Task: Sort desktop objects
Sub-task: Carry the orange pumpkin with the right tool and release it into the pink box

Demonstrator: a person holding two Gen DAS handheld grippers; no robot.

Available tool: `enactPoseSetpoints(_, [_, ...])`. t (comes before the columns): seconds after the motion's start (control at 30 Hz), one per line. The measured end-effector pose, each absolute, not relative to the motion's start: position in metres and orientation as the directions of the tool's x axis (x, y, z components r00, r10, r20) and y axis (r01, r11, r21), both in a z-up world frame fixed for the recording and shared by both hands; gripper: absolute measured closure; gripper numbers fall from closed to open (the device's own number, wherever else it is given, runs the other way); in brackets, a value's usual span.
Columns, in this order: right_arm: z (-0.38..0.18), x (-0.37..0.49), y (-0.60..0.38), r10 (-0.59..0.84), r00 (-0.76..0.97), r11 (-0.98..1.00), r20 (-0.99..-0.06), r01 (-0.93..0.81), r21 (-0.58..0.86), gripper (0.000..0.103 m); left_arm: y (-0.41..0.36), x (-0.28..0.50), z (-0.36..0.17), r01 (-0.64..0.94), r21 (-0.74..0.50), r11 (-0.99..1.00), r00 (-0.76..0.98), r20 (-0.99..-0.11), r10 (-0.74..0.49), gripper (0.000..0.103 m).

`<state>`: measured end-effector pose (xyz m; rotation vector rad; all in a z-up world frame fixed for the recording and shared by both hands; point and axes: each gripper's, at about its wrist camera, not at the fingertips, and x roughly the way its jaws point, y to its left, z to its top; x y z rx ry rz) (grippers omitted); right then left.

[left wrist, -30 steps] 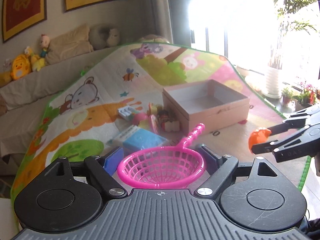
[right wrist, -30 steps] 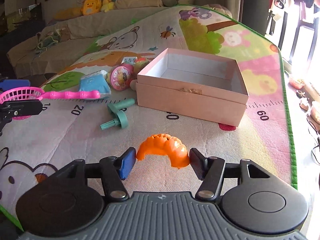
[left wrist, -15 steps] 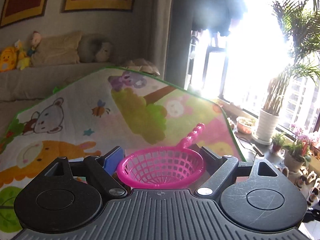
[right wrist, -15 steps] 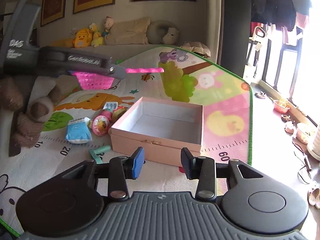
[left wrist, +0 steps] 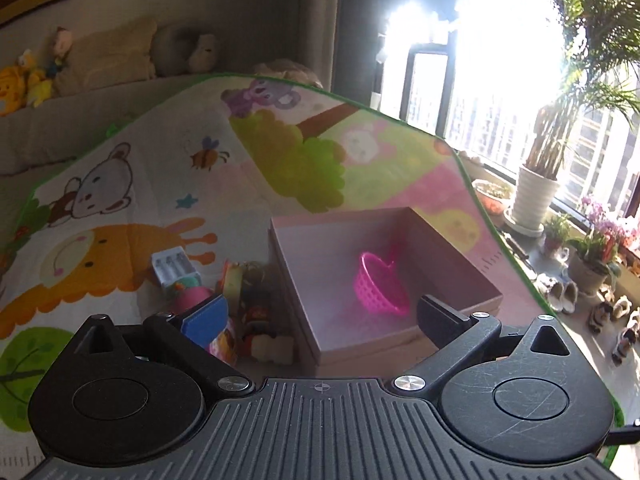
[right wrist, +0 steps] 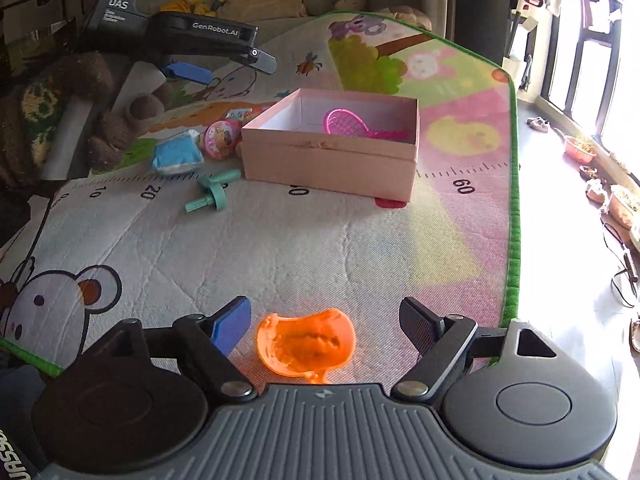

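Observation:
The pink toy sieve [left wrist: 380,284] lies inside the open pink box [left wrist: 360,346], tilted on its rim, and it also shows as the sieve [right wrist: 348,122] in the box [right wrist: 328,160] in the right wrist view. My left gripper [left wrist: 322,316] hovers above the box's near left corner, its jaws opening wide with nothing between them; from the right wrist this left gripper [right wrist: 226,64] hangs left of the box. My right gripper [right wrist: 324,320] is low over the mat, jaws opening. An orange shell-shaped toy [right wrist: 306,344], blurred, sits between its fingers, and neither pad touches it.
Left of the box lie a blue packet [right wrist: 176,156], a round pink toy [right wrist: 222,138], a teal plastic piece [right wrist: 212,196] and a white battery case [left wrist: 174,268]. A knitted sleeve [right wrist: 48,112] fills the left. The mat's green edge [right wrist: 514,200] runs along the right, with floor beyond.
The pink sieve has left my left gripper's jaws and now lies in the box; those jaws have spread wide. The right jaws are wider than half a second ago, with the orange toy loose between them.

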<state>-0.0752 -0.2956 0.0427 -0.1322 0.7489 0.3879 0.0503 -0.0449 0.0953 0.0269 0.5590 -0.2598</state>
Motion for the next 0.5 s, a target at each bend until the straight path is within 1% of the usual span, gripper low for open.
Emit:
enactPoseSetpoints(0.07, [0.038,-0.077,-0.288,0.3,0.644,0.91,-0.704,-0.414,0.008,0.021,-0.043,0.024,0.089,0.281,0.01,0.96,0.821,-0.52,-0.235,0.0])
enactPoseSetpoints(0.17, [0.031,-0.076,-0.28,0.25,0.641,0.912,-0.726,-0.408,-0.046,0.021,-0.042,-0.006,0.075,0.314,0.068,0.947,0.823,-0.516,-0.236,0.0])
enactPoseSetpoints(0.2, [0.029,-0.073,-0.282,0.237,0.636,0.916,-0.734,-0.399,-0.05,0.024,-0.042,-0.011,0.071,0.319,0.078,0.945,0.822,-0.519,-0.235,0.0])
enactPoseSetpoints(0.23, [0.028,-0.07,-0.283,0.232,0.625,0.919,-0.745,-0.393,-0.043,0.029,-0.041,-0.016,0.066,0.32,0.082,0.944,0.817,-0.528,-0.232,0.0])
enactPoseSetpoints(0.27, [0.027,-0.068,-0.284,0.233,0.61,0.92,-0.757,-0.391,-0.033,0.048,-0.04,-0.018,0.061,0.321,0.076,0.944,0.808,-0.542,-0.231,0.0])
enactPoseSetpoints(0.3, [0.028,-0.066,-0.285,0.236,0.605,0.922,-0.761,-0.388,-0.022,0.047,-0.037,-0.019,0.057,0.322,0.064,0.945,0.796,-0.558,-0.234,0.0])
enactPoseSetpoints(0.4, [0.037,-0.064,-0.281,0.236,0.62,0.914,-0.748,-0.403,-0.046,0.047,-0.03,-0.021,0.044,0.317,0.037,0.948,0.766,-0.6,-0.232,0.0])
enactPoseSetpoints(0.5, [0.056,-0.051,-0.275,0.259,0.639,0.906,-0.724,-0.421,-0.048,0.047,-0.023,-0.021,0.036,0.303,0.023,0.953,0.752,-0.62,-0.224,0.0])
